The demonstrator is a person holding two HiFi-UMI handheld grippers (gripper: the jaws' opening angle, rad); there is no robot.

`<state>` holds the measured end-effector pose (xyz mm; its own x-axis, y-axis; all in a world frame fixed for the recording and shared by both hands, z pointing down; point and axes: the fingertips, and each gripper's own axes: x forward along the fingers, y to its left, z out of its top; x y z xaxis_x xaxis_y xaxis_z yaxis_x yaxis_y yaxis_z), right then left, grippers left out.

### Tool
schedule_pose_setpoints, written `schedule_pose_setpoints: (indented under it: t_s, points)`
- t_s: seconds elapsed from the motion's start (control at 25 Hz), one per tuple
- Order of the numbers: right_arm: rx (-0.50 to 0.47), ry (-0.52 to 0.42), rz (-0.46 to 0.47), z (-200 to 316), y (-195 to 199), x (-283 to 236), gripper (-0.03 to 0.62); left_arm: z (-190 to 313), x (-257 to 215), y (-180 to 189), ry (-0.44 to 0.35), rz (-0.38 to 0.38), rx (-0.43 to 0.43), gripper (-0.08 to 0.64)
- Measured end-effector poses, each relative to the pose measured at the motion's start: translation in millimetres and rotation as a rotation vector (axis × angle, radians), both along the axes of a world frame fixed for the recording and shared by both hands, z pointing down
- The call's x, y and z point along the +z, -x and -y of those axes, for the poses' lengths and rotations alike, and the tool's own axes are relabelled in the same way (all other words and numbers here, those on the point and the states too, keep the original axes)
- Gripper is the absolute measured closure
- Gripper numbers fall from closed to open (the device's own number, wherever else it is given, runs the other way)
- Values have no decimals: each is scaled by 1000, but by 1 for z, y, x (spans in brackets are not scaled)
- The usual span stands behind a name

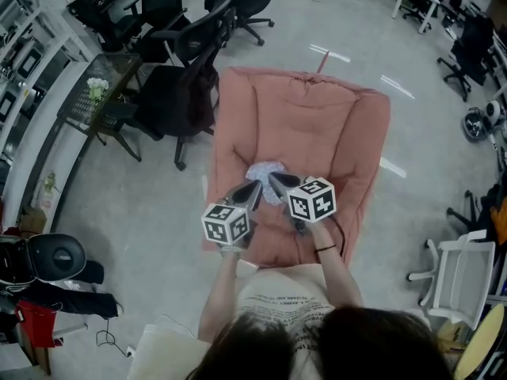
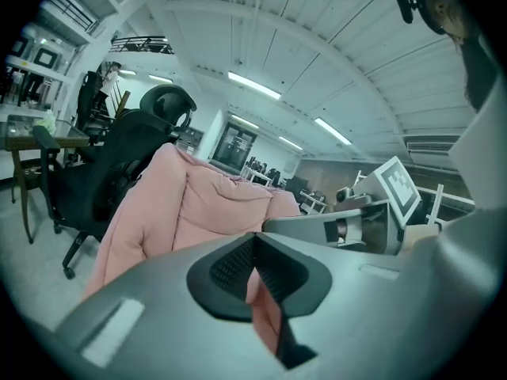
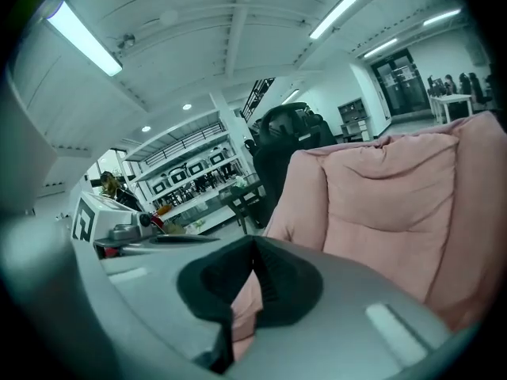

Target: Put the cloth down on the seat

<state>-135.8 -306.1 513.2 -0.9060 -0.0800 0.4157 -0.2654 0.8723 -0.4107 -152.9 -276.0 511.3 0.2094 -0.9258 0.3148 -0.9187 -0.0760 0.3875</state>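
A small pale patterned cloth [image 1: 265, 170] lies crumpled on the seat of a pink padded lounge chair [image 1: 317, 125]. My two grippers hover side by side just in front of it, tips pointing at its near edge. The left gripper [image 1: 253, 188] has its jaws closed tip to tip, with nothing between them in the left gripper view [image 2: 253, 244]. The right gripper [image 1: 275, 180] is shut too, and empty in the right gripper view [image 3: 253, 248]. Both gripper views look over the pink chair back [image 2: 198, 204] [image 3: 396, 196]; the cloth itself is hidden from them.
Black office chairs [image 1: 178, 93] crowd the pink chair's left side, beside a glass-topped side table [image 1: 99, 93] carrying flowers. A white chair [image 1: 463, 271] stands at the right. Bags and a black helmet-like object [image 1: 51, 256] lie on the floor at lower left.
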Motion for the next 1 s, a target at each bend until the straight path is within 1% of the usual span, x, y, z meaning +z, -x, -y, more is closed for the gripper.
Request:
schedule_pose_setpoints:
  t_s: [0.16, 0.4, 0.68, 0.88, 1.0]
  points:
    - [-12, -28, 19, 0, -3, -13, 591, -1, -8, -2, -16, 15, 1, 555]
    - [-23, -69, 29, -6, -3, -21, 591, -6, -15, -2, -33, 24, -8, 555]
    - [-38, -82, 53, -9, -2, -27, 591, -11, -18, 0, -37, 31, -26, 555]
    - [-56, -86, 108, -14, -1, -37, 591, -15, -19, -1, -40, 40, -31, 555]
    - [-63, -95, 121, -15, 1, -41, 591, -16, -19, 1, -41, 48, -37, 555]
